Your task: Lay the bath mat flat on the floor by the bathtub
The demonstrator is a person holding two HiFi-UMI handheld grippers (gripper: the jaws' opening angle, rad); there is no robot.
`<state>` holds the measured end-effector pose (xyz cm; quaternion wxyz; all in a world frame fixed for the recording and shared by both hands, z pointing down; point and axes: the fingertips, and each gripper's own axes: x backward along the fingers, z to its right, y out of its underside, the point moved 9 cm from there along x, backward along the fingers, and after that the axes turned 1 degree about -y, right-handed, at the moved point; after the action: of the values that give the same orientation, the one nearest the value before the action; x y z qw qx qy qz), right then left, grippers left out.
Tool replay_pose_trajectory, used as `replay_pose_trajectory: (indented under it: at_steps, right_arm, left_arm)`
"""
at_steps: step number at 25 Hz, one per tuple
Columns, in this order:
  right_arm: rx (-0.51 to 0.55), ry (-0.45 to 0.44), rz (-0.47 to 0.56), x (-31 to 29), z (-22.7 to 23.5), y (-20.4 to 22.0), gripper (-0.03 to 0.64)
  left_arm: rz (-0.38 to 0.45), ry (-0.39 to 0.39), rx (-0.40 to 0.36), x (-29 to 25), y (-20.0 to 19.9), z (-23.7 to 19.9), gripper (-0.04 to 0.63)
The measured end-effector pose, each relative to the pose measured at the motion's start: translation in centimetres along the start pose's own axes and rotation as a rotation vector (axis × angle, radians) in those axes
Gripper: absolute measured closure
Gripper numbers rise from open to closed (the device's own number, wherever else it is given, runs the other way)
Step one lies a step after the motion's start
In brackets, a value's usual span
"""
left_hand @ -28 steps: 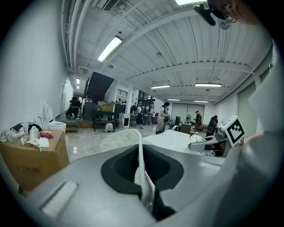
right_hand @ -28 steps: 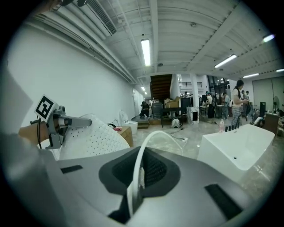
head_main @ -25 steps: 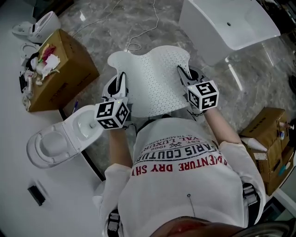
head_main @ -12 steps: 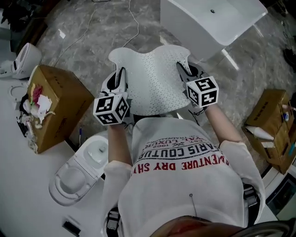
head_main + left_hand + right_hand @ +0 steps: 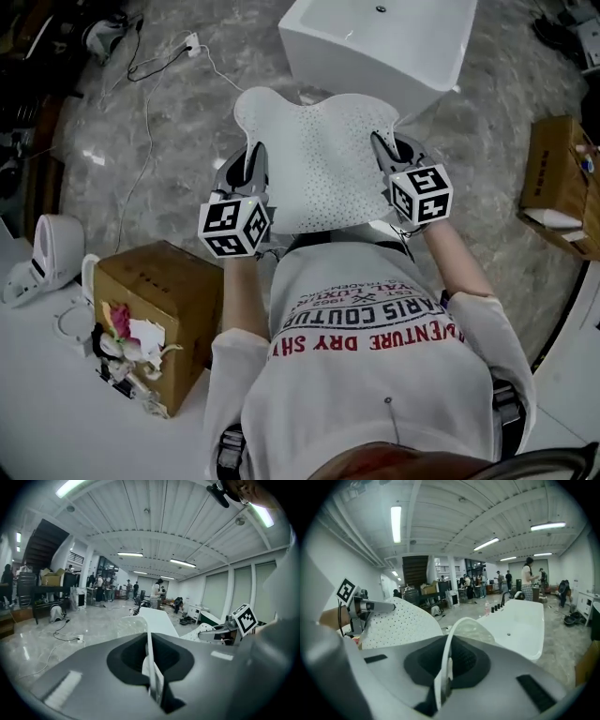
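Observation:
A white perforated bath mat (image 5: 319,159) hangs spread between both grippers, held in the air in front of the person. My left gripper (image 5: 251,161) is shut on the mat's left edge; the thin mat edge (image 5: 151,667) shows clamped between its jaws. My right gripper (image 5: 382,152) is shut on the right edge, where the mat (image 5: 446,667) curls up out of the jaws. The white bathtub (image 5: 380,42) stands on the marble floor just beyond the mat; in the right gripper view the bathtub (image 5: 520,620) lies ahead to the right.
A brown cardboard box (image 5: 159,309) with rubbish stands at the lower left, a second box (image 5: 562,178) at the right edge. A white cable (image 5: 150,141) with a socket strip runs over the floor at the upper left. People stand far off in the hall (image 5: 529,581).
The view has swung round: the bathtub moved from the upper right to straight ahead, the toilet left the picture, the box slid to the lower left. Both grippers kept hold of the mat.

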<state>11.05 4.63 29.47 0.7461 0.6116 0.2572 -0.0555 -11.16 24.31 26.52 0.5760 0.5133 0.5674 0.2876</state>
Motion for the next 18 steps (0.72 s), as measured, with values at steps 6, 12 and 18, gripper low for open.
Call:
replay_pose_trajectory:
  at_steps: [6,12,18]
  right_arm:
    - [-0.117,0.131,0.017,-4.2,0.9,-1.5,0.604]
    - [-0.176,0.195,-0.017,-7.2,4.0,-0.5,0.604]
    - [-0.213,0.26,-0.051,-9.7,8.4,2.7,0.604]
  left_arm:
    - [-0.072,0.153,-0.074,-7.2,-3.4,-5.2,0.574]
    - [-0.114,0.221,-0.101,-14.6,-3.8,-6.9,0.574]
    - [-0.151,0.288,-0.104,-21.7,-1.0,-6.8,0.574]
